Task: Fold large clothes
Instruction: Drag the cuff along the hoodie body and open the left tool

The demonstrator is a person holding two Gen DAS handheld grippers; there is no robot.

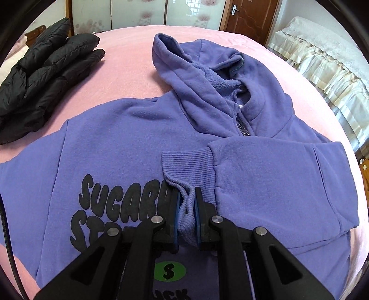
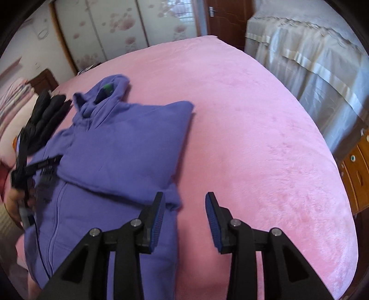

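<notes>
A purple zip hoodie [image 1: 138, 129] with black lettering lies face up on a pink bed [image 1: 129, 57]. Its right sleeve [image 1: 265, 175] is folded across the chest. My left gripper [image 1: 187, 200] is shut on the sleeve's ribbed cuff [image 1: 189, 166] over the print. In the right wrist view the hoodie [image 2: 120, 147] lies at the left, with the folded sleeve on top. My right gripper [image 2: 184, 207] is open and empty, just above the hoodie's right edge and the pink bed [image 2: 253, 138]. The left gripper [image 2: 34, 168] shows at the far left there.
A folded black puffer jacket [image 1: 46, 78] lies on the bed at the far left, also in the right wrist view [image 2: 46, 115]. A cream-covered piece of furniture [image 1: 322, 64] stands to the right. Wardrobe doors [image 1: 138, 11] and a brown door [image 1: 249, 16] are behind.
</notes>
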